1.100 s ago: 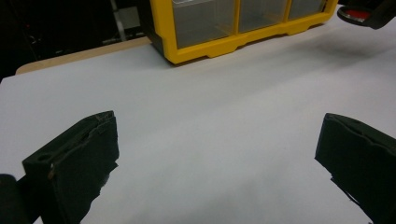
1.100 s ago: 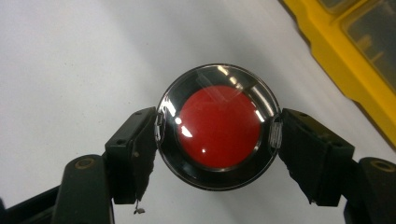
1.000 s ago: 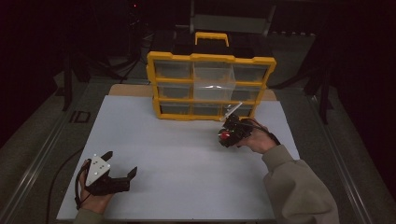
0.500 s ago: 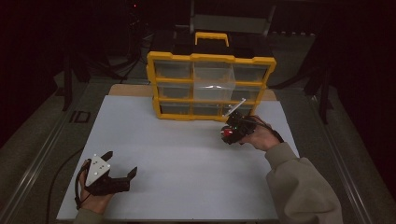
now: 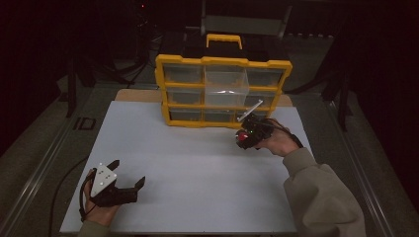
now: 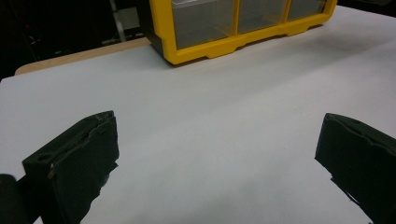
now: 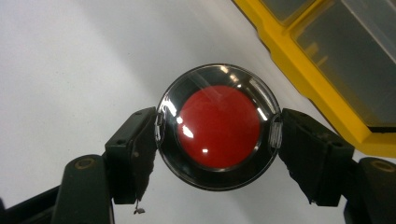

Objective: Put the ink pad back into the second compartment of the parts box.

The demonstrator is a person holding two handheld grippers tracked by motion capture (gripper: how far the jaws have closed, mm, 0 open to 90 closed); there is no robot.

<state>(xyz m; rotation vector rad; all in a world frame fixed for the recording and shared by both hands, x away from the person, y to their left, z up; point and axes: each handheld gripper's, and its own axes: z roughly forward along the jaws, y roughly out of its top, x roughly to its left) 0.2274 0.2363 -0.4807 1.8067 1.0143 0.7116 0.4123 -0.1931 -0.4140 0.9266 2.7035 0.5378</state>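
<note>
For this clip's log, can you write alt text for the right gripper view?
The right gripper is shut on a round red disc in a clear, shiny case, one black finger on each side. Below it lies a white table surface; a yellow organizer with clear plastic drawers fills the upper right corner.

One yellow drawer box point(image 5: 223, 91) with nine clear drawers, three rows of three. One round red button point(image 7: 218, 126) in a shiny black ring. Two hand-held grippers: left point(image 5: 129, 174), right point(image 5: 245, 138). One white desk point(image 5: 197, 163).
</note>
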